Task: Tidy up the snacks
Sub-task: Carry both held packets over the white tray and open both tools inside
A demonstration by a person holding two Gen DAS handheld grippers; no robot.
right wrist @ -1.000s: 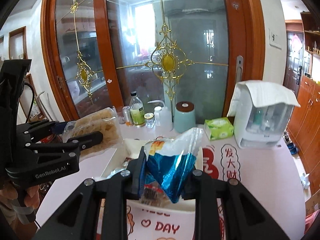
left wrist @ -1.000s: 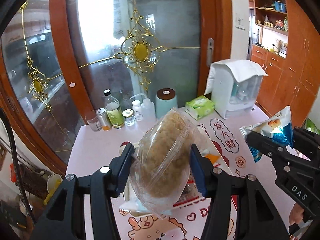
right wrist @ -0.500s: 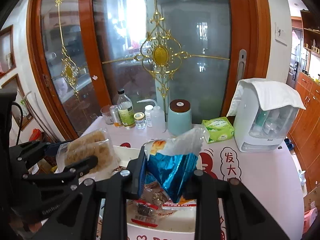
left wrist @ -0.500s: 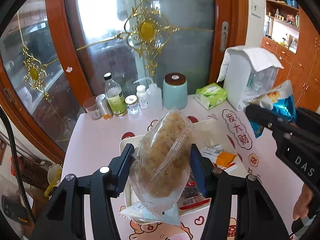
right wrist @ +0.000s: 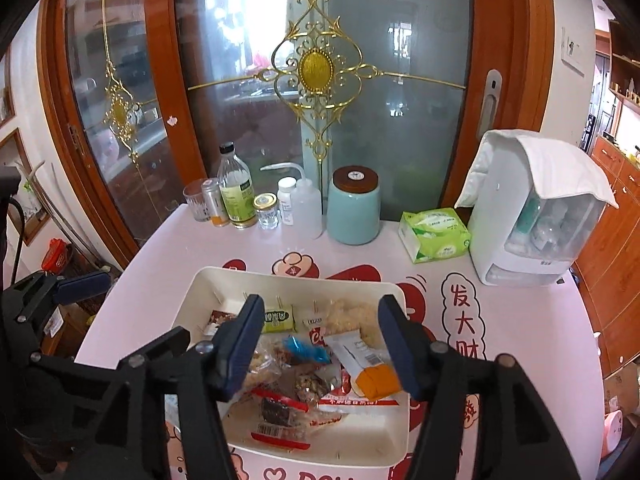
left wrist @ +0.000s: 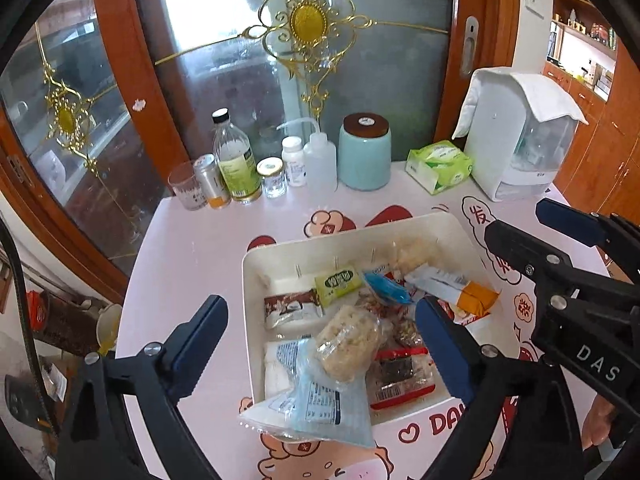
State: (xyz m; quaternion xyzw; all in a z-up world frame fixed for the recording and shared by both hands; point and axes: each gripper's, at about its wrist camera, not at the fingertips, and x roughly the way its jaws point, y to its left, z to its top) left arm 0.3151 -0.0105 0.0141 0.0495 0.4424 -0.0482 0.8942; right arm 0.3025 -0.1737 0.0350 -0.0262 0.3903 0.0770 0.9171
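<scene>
**Both Tongs Opening Above the Snack Tray**

We are holding the left tongs (left wrist: 320, 336) above the near part of the white tray (left wrist: 256, 264). Their jaws are opening and are standing wide apart, with no pad pressing on anything. A clear bag of puffed snack (left wrist: 350, 342) is lying in the gap between them, resting on the other packets in the tray. Below it, a pale blue-and-white packet (left wrist: 316, 408) is hanging over the near rim of the tray.

We are holding the right tongs (right wrist: 320, 344) above the middle of the same tray (right wrist: 208, 284). Their jaws are also opening, and no packet is clamped between them (the snacks seen in the gap are lying loose in the tray below). Among those snacks we are seeing a blue wrapper (right wrist: 306, 350), a white-and-orange packet (right wrist: 366, 364), a small green packet (right wrist: 278, 318) and a red-edged packet with a dark filling (right wrist: 280, 412).

The tray is sitting on a pink table with cartoon prints (right wrist: 500, 320). Along the far edge of the table we are seeing a row of bottles and jars (right wrist: 236, 196), a pale green canister with a brown lid (right wrist: 354, 210), a green tissue pack (right wrist: 434, 234) and a white dispenser with a cloth over it (right wrist: 532, 208). A glass door with gold ornaments (right wrist: 316, 68) is standing behind the table.
</scene>
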